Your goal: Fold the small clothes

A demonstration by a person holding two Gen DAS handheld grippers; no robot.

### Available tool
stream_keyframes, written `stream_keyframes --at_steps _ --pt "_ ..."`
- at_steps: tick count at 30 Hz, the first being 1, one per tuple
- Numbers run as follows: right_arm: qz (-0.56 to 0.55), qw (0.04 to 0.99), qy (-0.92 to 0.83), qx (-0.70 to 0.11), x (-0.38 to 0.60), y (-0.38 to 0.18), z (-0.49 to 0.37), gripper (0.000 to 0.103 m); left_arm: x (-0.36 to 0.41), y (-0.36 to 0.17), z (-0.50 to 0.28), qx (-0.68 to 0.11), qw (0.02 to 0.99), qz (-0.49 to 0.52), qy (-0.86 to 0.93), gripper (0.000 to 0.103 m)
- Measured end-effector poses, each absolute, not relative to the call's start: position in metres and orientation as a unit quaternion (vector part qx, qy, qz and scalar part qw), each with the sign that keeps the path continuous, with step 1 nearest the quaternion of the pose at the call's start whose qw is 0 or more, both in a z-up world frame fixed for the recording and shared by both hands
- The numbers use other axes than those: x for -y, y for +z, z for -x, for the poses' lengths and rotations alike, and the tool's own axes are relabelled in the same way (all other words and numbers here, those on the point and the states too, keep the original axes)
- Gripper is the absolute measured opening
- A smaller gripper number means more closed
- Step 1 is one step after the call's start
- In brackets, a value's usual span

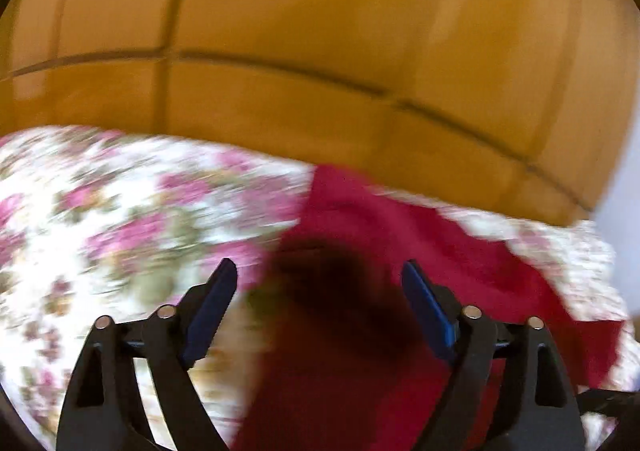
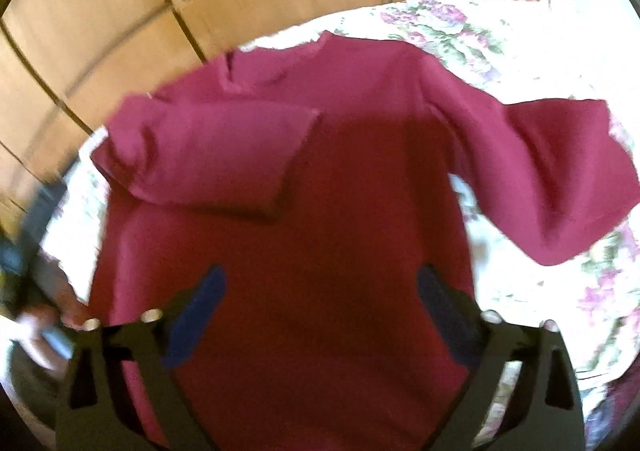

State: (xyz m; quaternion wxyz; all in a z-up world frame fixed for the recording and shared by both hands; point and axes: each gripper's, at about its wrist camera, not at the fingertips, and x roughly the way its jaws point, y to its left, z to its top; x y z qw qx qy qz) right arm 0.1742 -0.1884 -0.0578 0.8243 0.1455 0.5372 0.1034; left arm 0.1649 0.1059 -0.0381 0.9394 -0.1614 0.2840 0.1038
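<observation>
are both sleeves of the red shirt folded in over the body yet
No, only one sleeve lies folded across the red shirt; the other sleeve spreads out onto the floral sheet.

In the right wrist view the small shirt [image 2: 328, 179] lies spread on the bedsheet [image 2: 532, 51], its neck toward twelve o'clock and its body running down to six, where it passes beneath the right gripper [image 2: 322, 279], whose fingers stand apart at either side of the cloth. One sleeve [image 2: 208, 155] at ten o'clock is folded inward on top of the chest, while the other sleeve [image 2: 560, 179] at three o'clock reaches outward over the sheet. Behind the bed, from nine to one o'clock, stands a panelled wooden wardrobe [image 2: 120, 11]; in the left wrist view the left gripper [image 1: 318, 271] hangs over the shirt's edge, sheet at nine, wardrobe at twelve.
</observation>
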Motion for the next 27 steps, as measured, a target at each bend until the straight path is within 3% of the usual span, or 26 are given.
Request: stream_keyframes --at_steps 2,5,9,10,12,13,15,16,21,27 --pt "-0.209 0.806 0.12 -0.54 0.195 -0.066 -0.185 0.068 -0.123 -0.051 -0.168 -0.31 0.926 0.171 0.133 0.071" --pt "-0.272 0.786 0.13 -0.539 0.199 -0.079 -0.199 0.065 -0.138 -0.059 -0.177 -0.324 0.916 0.201 0.126 0.071" --pt "-0.284 0.787 0.124 -0.534 0.186 -0.086 -0.222 0.057 -0.126 -0.052 -0.199 -0.322 0.928 0.138 0.126 0.071" --pt "-0.278 0.79 0.124 -0.532 0.182 -0.088 -0.228 0.05 -0.122 -0.051 -0.203 -0.317 0.931 0.128 0.127 0.071" --pt "-0.267 0.792 0.128 -0.534 0.174 -0.092 -0.235 0.026 -0.118 -0.049 -0.212 -0.308 0.935 0.119 0.132 0.067" --pt "-0.261 0.792 0.128 -0.537 0.171 -0.094 -0.239 0.004 -0.116 -0.049 -0.218 -0.308 0.936 0.114 0.127 0.044" --pt "-0.278 0.797 0.122 -0.522 0.176 -0.089 -0.24 0.004 -0.113 -0.052 -0.226 -0.323 0.935 0.087 0.115 0.012" --pt "-0.289 0.802 0.121 -0.509 0.18 -0.084 -0.24 0.004 -0.112 -0.051 -0.224 -0.318 0.937 0.081 0.119 0.009" --pt "-0.259 0.847 0.087 -0.456 0.196 -0.053 -0.243 0.004 -0.108 -0.042 -0.186 -0.268 0.956 0.084 0.083 0.007" --pt "-0.267 0.806 0.034 -0.526 0.202 -0.101 -0.245 0.004 -0.089 -0.058 -0.196 -0.337 0.939 0.045 0.056 0.007"
